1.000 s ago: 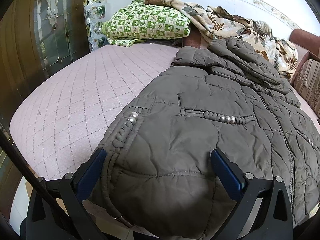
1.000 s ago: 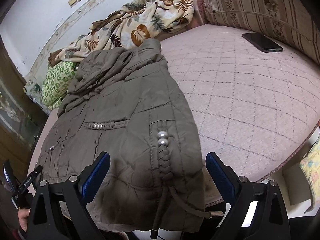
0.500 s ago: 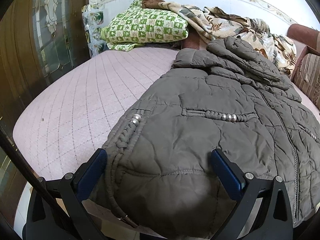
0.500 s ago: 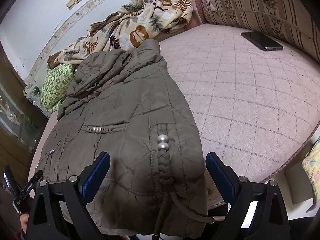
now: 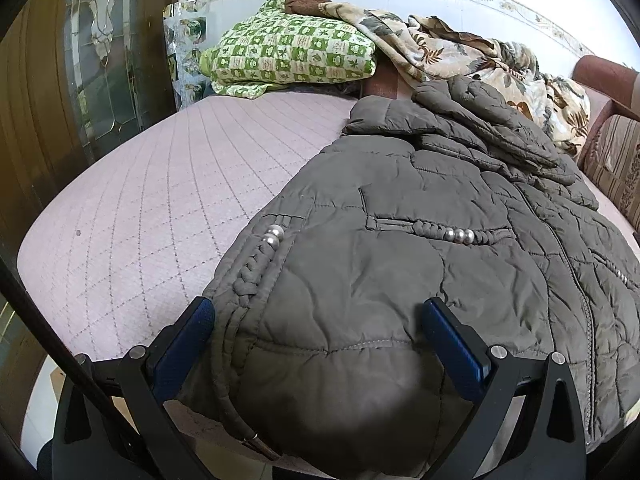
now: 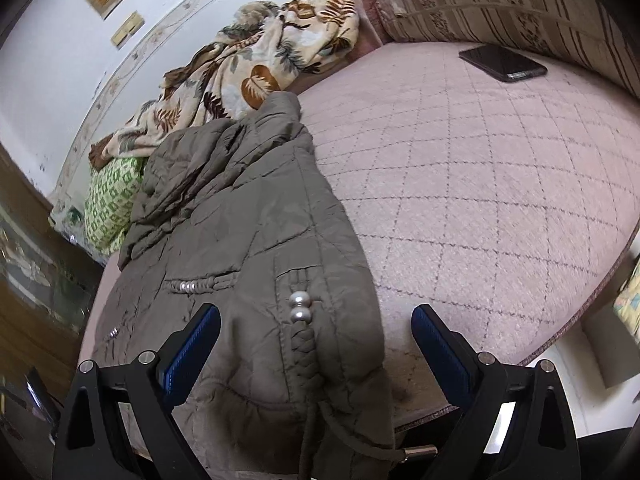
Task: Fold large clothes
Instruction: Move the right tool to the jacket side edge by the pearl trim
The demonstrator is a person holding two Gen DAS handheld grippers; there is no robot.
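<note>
Left wrist view shows the left gripper point(image 5: 318, 334) with its blue-padded fingers point(image 5: 188, 340) spread wide apart, straddling the hem of a grey-brown quilted jacket point(image 5: 420, 248) without clamping it. That jacket lies on the pink quilted bed point(image 5: 152, 200), its hem at 6 o'clock hanging over the near edge and its hood point(image 5: 472, 112) toward 12 o'clock. A braided cord with pearl beads point(image 5: 274, 234) runs down the jacket's side at 9 o'clock from centre, and a second beaded braid point(image 5: 460, 235) crosses a pocket. Beyond the hood, a green checked pillow point(image 5: 292, 56) sits at 11 o'clock, touching a leaf-print blanket point(image 5: 460, 52) at 1 o'clock.

From the right wrist camera, the right gripper point(image 6: 316, 340) also has its fingers point(image 6: 438, 348) held apart, framing the jacket's point(image 6: 240, 232) other hem corner; nothing is gripped. The drawstring point(image 6: 360, 446) dangles off the bed point(image 6: 480, 184) edge at 6 o'clock. A dark phone point(image 6: 503, 62) rests on the bed at 1 o'clock, well apart from the jacket, near a striped cushion point(image 6: 500, 0).
</note>
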